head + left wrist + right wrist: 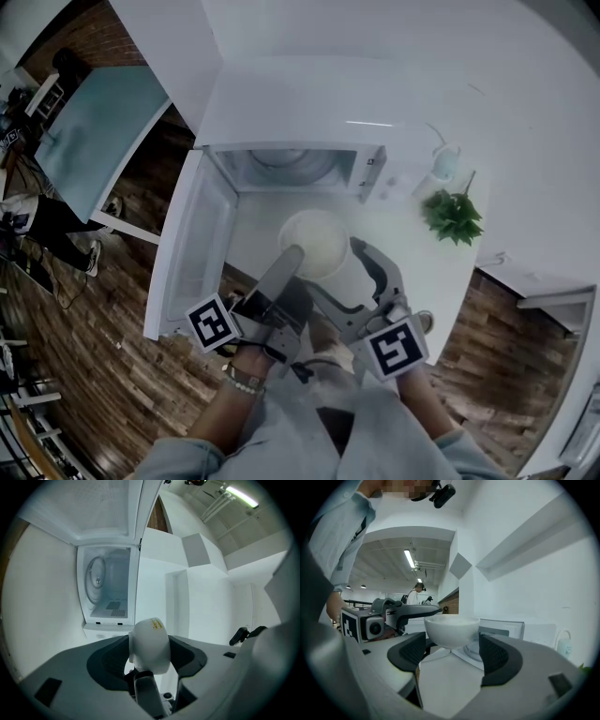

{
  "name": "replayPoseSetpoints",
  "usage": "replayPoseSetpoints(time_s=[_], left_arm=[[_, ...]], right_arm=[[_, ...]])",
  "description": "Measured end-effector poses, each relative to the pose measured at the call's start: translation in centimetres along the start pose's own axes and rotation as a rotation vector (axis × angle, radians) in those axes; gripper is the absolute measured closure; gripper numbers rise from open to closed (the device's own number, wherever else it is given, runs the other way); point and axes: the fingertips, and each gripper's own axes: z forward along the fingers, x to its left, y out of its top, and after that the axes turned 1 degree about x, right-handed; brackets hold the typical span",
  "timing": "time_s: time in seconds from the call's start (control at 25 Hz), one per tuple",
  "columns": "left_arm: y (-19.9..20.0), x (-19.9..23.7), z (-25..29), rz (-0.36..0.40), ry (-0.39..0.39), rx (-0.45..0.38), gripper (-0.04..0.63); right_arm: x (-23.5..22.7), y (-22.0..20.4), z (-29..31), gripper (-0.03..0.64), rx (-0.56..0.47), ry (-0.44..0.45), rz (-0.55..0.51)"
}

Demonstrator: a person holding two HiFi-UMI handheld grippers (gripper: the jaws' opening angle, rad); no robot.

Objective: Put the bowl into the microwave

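Bowl (314, 242) is being held clear of the counter (403, 234) by the left gripper (292, 258), whose jaws are being clenched on the near rim, 1 lying over the rim and the other against the wall below it. It is being carried upright, mouth up. The right gripper (373, 267) is being held just beside the bowl's right flank with its 2 jaws spread wide. The bowl is being framed between them but touched by neither pad, so the load is judged as being borne by the left hand alone. No long axis is being offered by a round bowl; only its level is judged to matter. Straight ahead, the microwave (281, 167) is being faced with its cavity open and bare except for the glass turntable (96, 576), the bowl lying just before its mouth. The way in is being bounded on the left by the swung-out door (192, 248), while a plant (453, 214) is being left well apart on the right
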Motion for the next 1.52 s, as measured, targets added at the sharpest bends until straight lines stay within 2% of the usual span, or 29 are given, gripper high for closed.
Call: replayPoseSetpoints(time_s=[0.32,0.76,1.12,1.52], left_arm=[[1.3,2.6,1.0,-0.005,0.044,0.009,0.347],[4.6,6.6,2.8,-0.009,0.092,-0.003,0.347],[8.0,10.2,4.3,0.003,0.148,-0.004,0.347],[11.3,13.7,6.4,0.006,0.174,-0.024,0.347]], right_arm=[[-1.3,-1.9,2.1,0.276,0.034,-0.004,0.035],[-3.6,-4.7,6.2,0.281,0.135,0.033,0.057],[-5.4,-7.2,10.3,0.284,0.171,0.011,0.109],[-7.8,-9.3,14.1,0.290,0.221,-0.020,0.131]])
